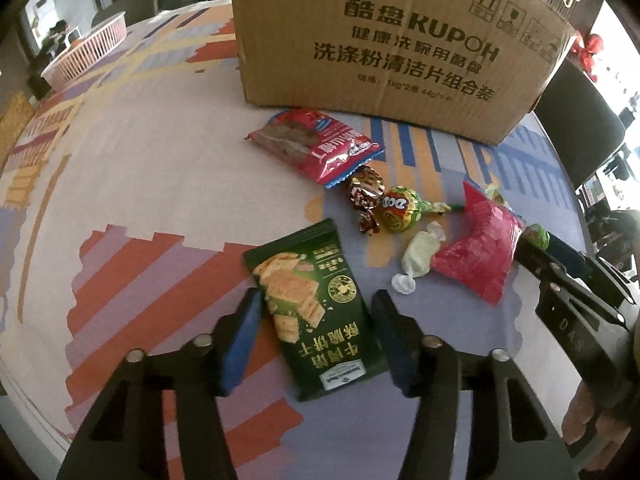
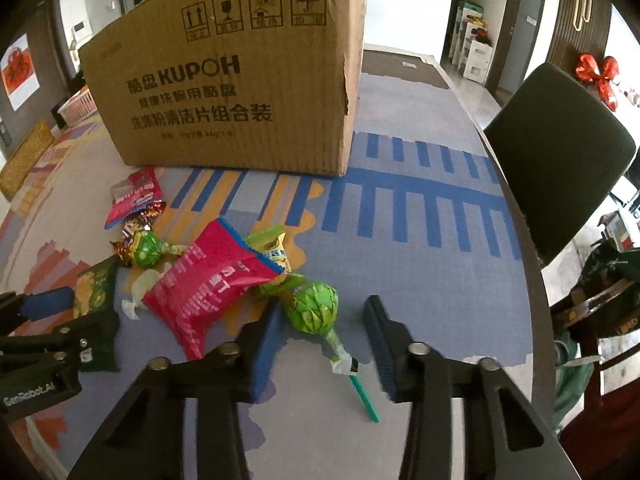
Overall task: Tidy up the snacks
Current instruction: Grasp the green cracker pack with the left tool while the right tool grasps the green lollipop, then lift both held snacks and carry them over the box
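1. Left gripper (image 1: 316,320): fingers spread, straddling the green biscuit packet (image 1: 310,316) lying before the cardboard box (image 1: 376,44).
2. Right gripper (image 2: 324,336): fingers spread around the green lollipop (image 2: 314,306), also before the box.

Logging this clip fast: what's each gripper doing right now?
Left gripper: open, straddling the green cracker pack, not gripping.
Right gripper: open around the green lollipop, holding nothing.

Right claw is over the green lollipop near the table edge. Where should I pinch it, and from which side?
Grip the round wrapped head of the green lollipop, from above. It lies flat between the open fingers of the right claw; the head is bulkier than the thin stick, which trails toward the camera.
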`<state>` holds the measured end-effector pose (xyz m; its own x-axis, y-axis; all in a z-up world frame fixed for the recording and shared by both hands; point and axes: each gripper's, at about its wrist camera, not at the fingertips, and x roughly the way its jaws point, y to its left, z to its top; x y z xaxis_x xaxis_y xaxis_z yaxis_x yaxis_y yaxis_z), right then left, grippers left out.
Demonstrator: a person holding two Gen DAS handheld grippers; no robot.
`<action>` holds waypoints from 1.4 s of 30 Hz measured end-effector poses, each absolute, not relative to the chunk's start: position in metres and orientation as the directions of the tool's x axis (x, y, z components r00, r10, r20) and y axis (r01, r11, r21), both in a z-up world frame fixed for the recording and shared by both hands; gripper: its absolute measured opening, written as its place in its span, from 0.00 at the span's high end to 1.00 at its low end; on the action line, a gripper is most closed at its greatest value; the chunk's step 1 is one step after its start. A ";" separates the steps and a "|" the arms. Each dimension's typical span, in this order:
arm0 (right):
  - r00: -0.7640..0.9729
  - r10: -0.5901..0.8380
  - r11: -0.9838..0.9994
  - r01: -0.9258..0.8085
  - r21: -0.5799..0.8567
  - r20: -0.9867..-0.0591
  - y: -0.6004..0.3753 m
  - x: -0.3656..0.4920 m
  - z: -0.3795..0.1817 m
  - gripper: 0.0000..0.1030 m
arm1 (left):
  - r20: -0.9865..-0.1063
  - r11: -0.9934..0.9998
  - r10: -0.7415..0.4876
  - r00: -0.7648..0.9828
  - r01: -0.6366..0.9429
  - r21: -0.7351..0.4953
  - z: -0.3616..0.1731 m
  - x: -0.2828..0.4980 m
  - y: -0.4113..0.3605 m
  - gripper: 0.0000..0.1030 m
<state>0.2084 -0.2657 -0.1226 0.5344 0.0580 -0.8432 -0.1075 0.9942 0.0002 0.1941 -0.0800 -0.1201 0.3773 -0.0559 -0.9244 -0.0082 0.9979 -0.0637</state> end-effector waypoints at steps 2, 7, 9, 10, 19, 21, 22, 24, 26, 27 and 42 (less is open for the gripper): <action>0.537 0.055 0.995 -0.103 -0.001 -0.842 -0.265 0.208 -0.122 0.73 | -0.921 0.997 -0.066 0.384 -0.005 -0.074 -0.119 0.193 -0.076 0.56; 0.538 0.050 0.995 -0.103 -0.006 -0.841 -0.259 0.200 -0.120 0.74 | -0.915 0.993 -0.111 0.388 0.021 -0.112 -0.117 0.190 -0.067 0.59; 0.546 0.051 0.995 -0.096 -0.002 -0.836 -0.256 0.193 -0.116 0.74 | -0.913 0.993 -0.120 0.390 0.027 -0.119 -0.117 0.188 -0.066 0.59; 0.551 0.049 0.996 -0.090 -0.001 -0.833 -0.256 0.191 -0.113 0.74 | -0.912 0.992 -0.123 0.391 0.032 -0.121 -0.116 0.186 -0.066 0.60; 0.599 0.080 0.996 -0.069 0.048 -0.797 -0.249 0.164 -0.083 0.74 | -0.893 0.984 -0.176 0.413 0.088 -0.154 -0.110 0.177 -0.069 0.67; 0.606 0.089 0.996 -0.079 0.051 -0.791 -0.245 0.160 -0.078 0.74 | -0.886 0.983 -0.183 0.426 0.094 -0.158 -0.106 0.176 -0.068 0.73; 0.609 0.094 0.995 -0.086 0.052 -0.788 -0.244 0.159 -0.077 0.74 | -0.883 0.983 -0.184 0.432 0.097 -0.158 -0.105 0.175 -0.068 0.75; 0.612 0.102 0.994 -0.096 0.055 -0.784 -0.240 0.156 -0.074 0.74 | -0.879 0.982 -0.182 0.440 0.121 -0.143 -0.102 0.176 -0.071 0.89; 0.611 0.113 0.992 -0.108 0.058 -0.783 -0.236 0.156 -0.073 0.74 | -0.880 0.980 -0.193 0.434 0.128 -0.152 -0.103 0.175 -0.071 0.84; 0.611 0.114 0.992 -0.109 0.060 -0.783 -0.235 0.155 -0.073 0.74 | -0.883 0.980 -0.189 0.429 0.133 -0.146 -0.104 0.175 -0.073 0.74; 0.562 0.144 0.989 -0.096 0.109 -0.814 -0.235 0.144 -0.090 0.74 | -0.899 0.978 -0.120 0.421 0.207 -0.034 -0.119 0.170 -0.103 0.56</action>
